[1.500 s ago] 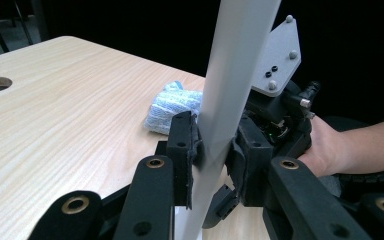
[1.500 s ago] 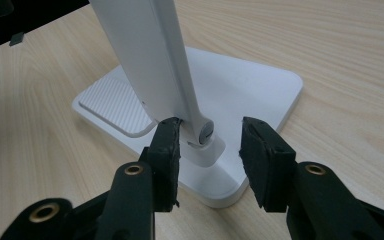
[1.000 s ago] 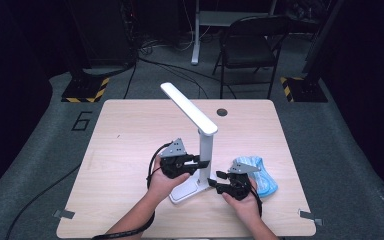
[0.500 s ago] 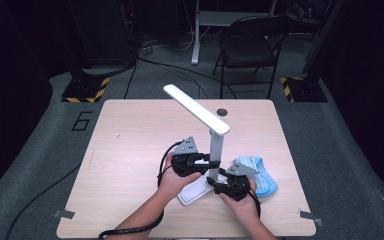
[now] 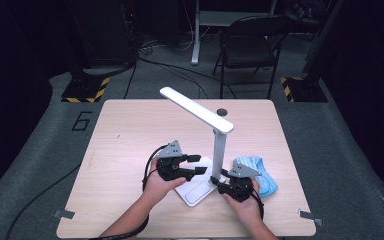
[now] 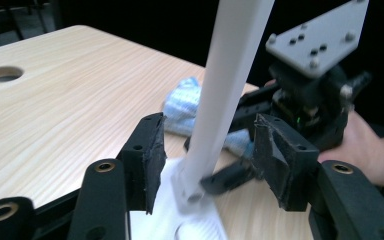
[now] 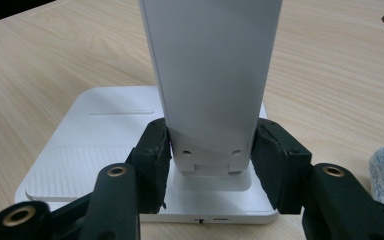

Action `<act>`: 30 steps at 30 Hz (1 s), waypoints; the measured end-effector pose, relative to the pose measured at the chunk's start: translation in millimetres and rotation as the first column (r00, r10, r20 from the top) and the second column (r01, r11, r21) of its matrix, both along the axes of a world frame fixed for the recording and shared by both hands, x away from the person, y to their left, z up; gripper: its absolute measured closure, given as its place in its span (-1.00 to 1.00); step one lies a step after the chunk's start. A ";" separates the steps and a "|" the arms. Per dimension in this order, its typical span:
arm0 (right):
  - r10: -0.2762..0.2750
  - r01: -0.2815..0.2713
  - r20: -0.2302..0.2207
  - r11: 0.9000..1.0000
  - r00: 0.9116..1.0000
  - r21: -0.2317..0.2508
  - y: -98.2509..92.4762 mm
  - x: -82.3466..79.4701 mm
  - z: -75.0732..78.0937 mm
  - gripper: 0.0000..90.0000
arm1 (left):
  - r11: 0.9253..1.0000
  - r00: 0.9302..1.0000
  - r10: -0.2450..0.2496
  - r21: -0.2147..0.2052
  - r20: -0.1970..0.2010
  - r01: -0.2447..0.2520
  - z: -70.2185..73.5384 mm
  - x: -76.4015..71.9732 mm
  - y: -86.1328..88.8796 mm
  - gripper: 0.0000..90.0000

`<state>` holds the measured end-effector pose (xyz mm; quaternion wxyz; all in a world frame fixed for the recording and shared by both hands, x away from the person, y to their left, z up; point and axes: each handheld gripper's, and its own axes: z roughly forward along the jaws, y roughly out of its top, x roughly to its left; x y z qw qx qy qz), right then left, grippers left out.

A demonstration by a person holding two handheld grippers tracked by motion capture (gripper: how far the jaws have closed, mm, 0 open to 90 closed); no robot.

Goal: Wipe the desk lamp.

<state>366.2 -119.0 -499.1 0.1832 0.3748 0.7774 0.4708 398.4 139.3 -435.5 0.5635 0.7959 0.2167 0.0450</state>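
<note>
Right gripper (image 7: 210, 160) clamped on lamp (image 7: 210, 75) post foot; left gripper (image 6: 205, 155) parted, just opening, post between, bare table (image 5: 130, 130) leftward.

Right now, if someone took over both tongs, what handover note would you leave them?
Right tongs: closed on the foot of the lamp's post, pads against both sides, just above the white base.
Left tongs: jaws just been opening; the post stands between them, pads clear of it.
Lamp stands upright near the table's front edge, head angled up and away. Blue cloth lies beside the base, untouched.
Done: post steadied. Left: probably the next adjustment or wiping; unclear.
</note>
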 end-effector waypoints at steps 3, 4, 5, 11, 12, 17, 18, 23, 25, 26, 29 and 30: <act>0.005 -0.005 0.004 1.000 1.000 0.005 0.8 0.6 -0.6 0.12 | 1.000 1.000 0.014 0.009 -0.003 -0.014 -4.0 -0.9 9.0 -0.03; 0.003 -0.003 0.000 1.000 1.000 0.014 1.4 0.9 -0.5 0.11 | 1.000 1.000 0.018 0.008 -0.010 -0.018 -5.5 -1.1 11.7 -0.04; 0.005 -0.005 0.003 1.000 1.000 0.015 1.4 1.3 -0.4 0.10 | 1.000 1.000 0.024 0.017 -0.010 -0.024 -6.5 -1.0 14.6 -0.04; 0.002 -0.003 0.019 1.000 1.000 0.027 4.6 4.5 3.5 0.11 | 0.999 0.999 0.047 0.029 -0.019 -0.046 -13.1 -1.6 28.5 -0.07; 0.006 -0.007 0.008 1.000 1.000 0.019 4.4 4.9 4.5 0.12 | 0.998 0.998 0.055 0.039 -0.022 -0.054 -14.0 -2.2 30.5 -0.07; 0.024 -0.024 0.004 1.000 1.000 0.005 5.2 7.7 6.3 0.13 | 0.996 0.996 0.081 0.042 -0.037 -0.079 -21.3 -2.6 39.5 -0.10; 0.029 -0.029 0.001 1.000 1.000 0.004 5.6 8.2 6.7 0.13 | 0.995 0.996 0.084 0.054 -0.030 -0.082 -22.4 -2.3 42.1 -0.11; 0.039 -0.039 0.001 0.999 0.999 -0.007 9.7 9.7 7.1 0.14 | 0.992 0.993 0.109 0.069 -0.047 -0.105 -29.2 -2.5 56.1 -0.16; 0.052 -0.052 -0.001 0.999 0.999 -0.012 11.4 10.1 7.3 0.14 | 0.989 0.990 0.129 0.072 -0.056 -0.125 -32.4 -2.8 61.3 -0.19; 0.052 -0.052 0.007 0.999 0.999 -0.009 13.0 10.5 6.9 0.14 | 0.989 0.989 0.134 0.075 -0.059 -0.130 -33.9 -2.6 64.0 -0.20; 0.063 -0.063 -0.006 0.998 0.998 -0.014 16.1 10.5 7.5 0.14 | 0.985 0.984 0.163 0.076 -0.070 -0.158 -41.1 -2.8 68.3 -0.25; 0.067 -0.067 -0.003 0.998 0.998 -0.012 17.0 10.9 7.3 0.14 | 0.983 0.984 0.165 0.088 -0.065 -0.159 -43.3 -2.3 69.3 -0.26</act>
